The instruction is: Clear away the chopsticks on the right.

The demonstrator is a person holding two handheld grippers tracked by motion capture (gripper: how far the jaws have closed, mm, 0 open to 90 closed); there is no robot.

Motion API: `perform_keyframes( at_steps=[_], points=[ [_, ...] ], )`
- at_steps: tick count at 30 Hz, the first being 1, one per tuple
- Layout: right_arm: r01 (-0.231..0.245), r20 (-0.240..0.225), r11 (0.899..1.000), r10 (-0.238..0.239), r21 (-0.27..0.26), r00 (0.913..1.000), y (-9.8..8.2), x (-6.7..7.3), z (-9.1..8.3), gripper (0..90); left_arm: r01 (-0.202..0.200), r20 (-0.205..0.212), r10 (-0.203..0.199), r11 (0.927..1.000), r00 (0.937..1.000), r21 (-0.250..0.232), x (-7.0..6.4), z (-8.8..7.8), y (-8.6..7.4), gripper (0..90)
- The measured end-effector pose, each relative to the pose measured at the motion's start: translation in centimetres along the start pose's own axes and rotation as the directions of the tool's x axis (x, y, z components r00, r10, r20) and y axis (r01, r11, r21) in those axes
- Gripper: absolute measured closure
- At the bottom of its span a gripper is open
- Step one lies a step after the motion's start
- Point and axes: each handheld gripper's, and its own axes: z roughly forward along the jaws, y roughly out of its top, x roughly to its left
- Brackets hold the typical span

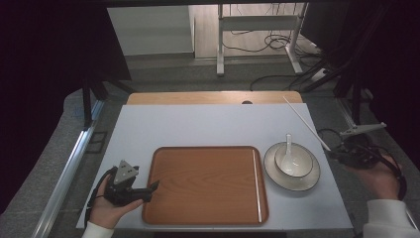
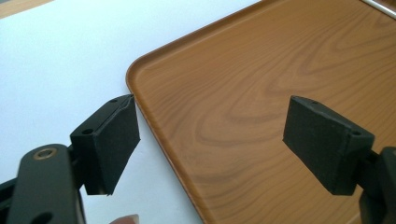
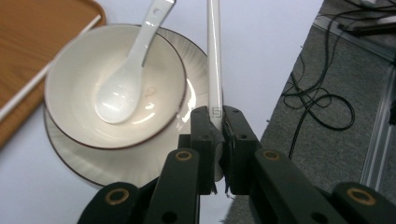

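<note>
While the left gripper rested with its jaws spread wide over the near left corner of the wooden tray, the right gripper clenched one end of a white chopstick, which slanted up and away from it just beside the bowl holding a spoon.

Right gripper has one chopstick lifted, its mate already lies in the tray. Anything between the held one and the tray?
Yes. The bowl with the spoon in it, on its plate, sits between the right gripper holding the chopstick and the tray. The chopstick would likely have to pass above them.
</note>
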Motion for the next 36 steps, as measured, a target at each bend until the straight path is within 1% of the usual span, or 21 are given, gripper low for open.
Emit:
perform_keyframes(
  at_steps=[1,3,4,5,7,10,11,12,14,15,16,17,18,19,22,25,27,28,33,34,36],
  points=[
    [-0.018,-0.01,1.0,0.018,-0.009,0.9998,-0.2,0.8,0.1,83.9,0.003,-0.002,-0.003,1.0,1.0,0.002,0.0,0.0,0.0,18.1],
    [-0.05,-0.039,0.998,0.048,-0.027,0.9981,-0.4,1.4,0.2,83.9,0.004,-0.004,-0.004,1.0,1.0,0.006,0.1,0.1,0.0,18.0],
    [-0.05,-0.039,0.998,0.048,-0.027,0.9981,-0.4,1.4,0.2,83.9,0.005,-0.004,-0.005,1.0,1.0,0.007,0.1,0.1,0.0,18.0],
    [-0.057,-0.052,0.998,0.055,-0.039,0.9971,-0.5,1.8,0.2,83.9,0.004,-0.004,-0.004,1.0,1.0,0.008,0.1,0.2,0.0,18.1],
    [-0.06,-0.059,0.997,0.057,-0.055,0.9966,-0.7,2.7,0.1,83.9,0.002,-0.001,-0.002,0.9999,1.0,0.013,0.0,0.3,0.0,18.1],
    [-0.102,-0.104,0.988,0.09,-0.114,0.9904,-1.6,3.5,-0.4,83.9,-0.004,0.001,0.004,0.9997,1.0,0.023,-0.2,0.4,0.0,18.0],
    [-0.111,-0.114,0.986,0.097,-0.124,0.9888,-1.9,3.6,-0.4,83.9,-0.005,0.002,0.005,0.9997,1.0,0.023,-0.2,0.4,0.0,18.0],
    [-0.116,-0.128,0.986,0.101,-0.121,0.9866,-2.2,3.7,-0.3,83.9,-0.006,0.002,0.006,0.9997,1.0,0.023,-0.3,0.4,0.0,18.0],
    [-0.112,-0.135,0.988,0.097,-0.11,0.9861,-2.4,3.9,-0.4,83.9,-0.007,0.003,0.007,0.9997,1.0,0.022,-0.3,0.4,0.0,18.0],
    [-0.123,-0.129,0.986,0.109,-0.108,0.9856,-2.8,4.1,-0.6,83.9,-0.007,0.002,0.007,0.9997,1.0,0.021,-0.3,0.4,0.0,18.0],
    [-0.123,-0.129,0.986,0.109,-0.108,0.9856,-2.8,4.1,-0.6,83.9,-0.007,0.002,0.007,0.9998,1.0,0.021,-0.3,0.4,0.0,18.0],
    [-0.135,-0.154,0.984,0.117,-0.115,0.9811,-3.1,4.4,-0.6,83.8,-0.006,0.002,0.006,0.9998,1.0,0.02,-0.3,0.4,0.0,18.0],
    [-0.138,-0.17,0.983,0.116,-0.122,0.9786,-3.3,4.5,-0.5,83.8,-0.004,0.002,0.004,0.9998,1.0,0.019,-0.3,0.4,0.0,18.0],
    [-0.138,-0.186,0.984,0.116,-0.113,0.9757,-3.6,5.2,-0.2,83.8,-0.003,0.002,0.003,0.9998,1.0,0.019,-0.3,0.4,0.0,18.0],
    [-0.125,-0.202,0.987,0.104,-0.097,0.974,-3.5,6.1,0.5,83.9,-0.008,0.005,0.008,0.9998,1.0,0.02,-0.3,0.4,0.1,18.1],
    [-0.12,-0.206,0.989,0.099,-0.092,0.9737,-3.4,6.3,0.7,83.9,-0.011,0.01,0.01,0.9998,0.9999,0.015,-0.3,0.3,0.1,18.1],
    [-0.115,-0.202,0.988,0.094,-0.098,0.975,-3.3,6.6,0.8,83.9,-0.01,0.011,0.01,0.9999,0.9999,0.011,-0.3,0.3,0.2,18.1],
    [-0.119,-0.205,0.988,0.097,-0.098,0.9741,-3.3,6.8,0.7,83.9,-0.009,0.011,0.009,0.9999,0.9999,0.01,-0.3,0.2,0.2,18.1],
    [-0.105,-0.212,0.99,0.082,-0.099,0.9738,-3.0,7.3,0.7,83.9,-0.01,0.011,0.01,0.9999,0.9999,0.009,-0.3,0.2,0.2,18.0],
    [-0.103,-0.219,0.99,0.079,-0.101,0.9726,-2.9,7.5,0.7,83.8,-0.011,0.012,0.011,0.9999,0.9999,0.009,-0.3,0.3,0.2,18.1],
    [-0.106,-0.249,0.989,0.078,-0.102,0.9655,-2.8,7.8,0.8,83.8,-0.014,0.012,0.014,0.9998,0.9998,0.012,-0.4,0.3,0.2,18.1]
  ],
)
